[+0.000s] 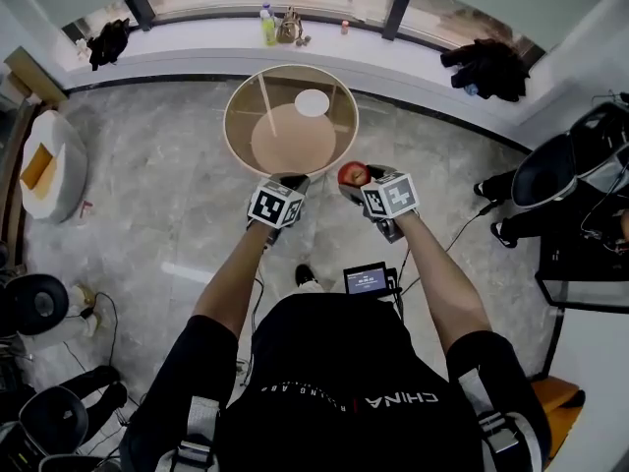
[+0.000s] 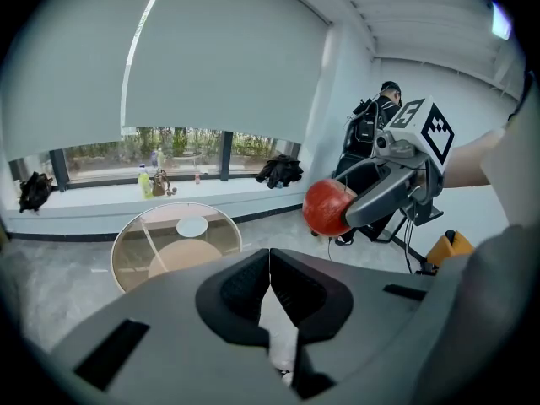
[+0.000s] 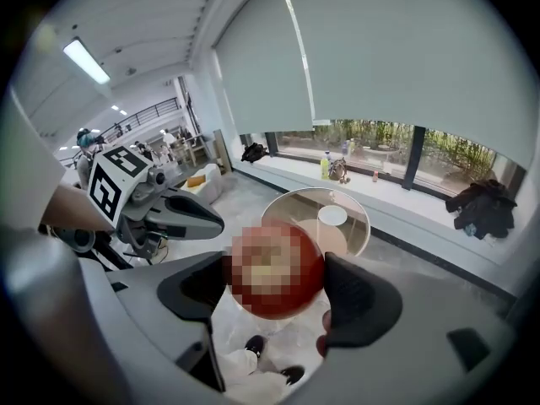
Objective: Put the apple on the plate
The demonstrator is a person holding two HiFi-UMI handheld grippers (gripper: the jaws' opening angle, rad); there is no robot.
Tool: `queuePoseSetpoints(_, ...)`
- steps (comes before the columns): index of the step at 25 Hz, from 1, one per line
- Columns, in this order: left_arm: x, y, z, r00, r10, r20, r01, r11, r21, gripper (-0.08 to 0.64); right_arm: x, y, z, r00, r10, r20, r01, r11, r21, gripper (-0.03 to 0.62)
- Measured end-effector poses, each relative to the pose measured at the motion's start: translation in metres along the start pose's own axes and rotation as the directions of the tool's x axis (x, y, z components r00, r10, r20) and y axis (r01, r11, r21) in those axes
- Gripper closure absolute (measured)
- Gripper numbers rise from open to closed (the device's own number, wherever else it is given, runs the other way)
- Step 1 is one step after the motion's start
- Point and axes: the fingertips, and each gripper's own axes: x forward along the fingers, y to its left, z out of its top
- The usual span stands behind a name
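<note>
Apple [image 3: 277, 270] is noted clamped between the jaws of the right gripper [image 2: 339, 209], left gripper [image 2: 269, 260] jaws pressed together on nothing; with the plate [image 1: 313, 102] well ahead of the jaws on the glass table [image 1: 236, 146], the round fruit could be dropped if the grip is loosened early.

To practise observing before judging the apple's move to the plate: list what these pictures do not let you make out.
- Head view: the marker cube partly hides how the right gripper holds the round red apple.
- Right gripper view: a mosaic patch covers the apple's skin between the fingers.
- Head view: items beside the yellow-green plastic bottle on the white windowsill are too small to name.
</note>
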Motion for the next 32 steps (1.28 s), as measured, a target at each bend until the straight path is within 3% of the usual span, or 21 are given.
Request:
queuePoseSetpoints(8,0.041,0.029,0.013,0.999,-0.007,-0.034,0.006,0.999,-0.033,0.541,0.037,-0.037,0.019,0.999,0.027,-0.034,-0.026,1.0,0.015,0.239)
queuePoseSetpoints(22,0.121,0.144,0.154,0.99,0.139,-0.017,-0.14,0.988,-0.061,0.541,0.114,-0.158,0.167,0.988,0.154,-0.008,-0.154,0.985,-0.081,0.241)
queuePoseSetpoints(32,0.166,0.188,0.195,0.981,0.188,-0.047,-0.193,0.975,-0.112,0.541,0.161,-0.213,0.22,0.975,0.217,-0.046,-0.221,0.97,-0.101,0.241)
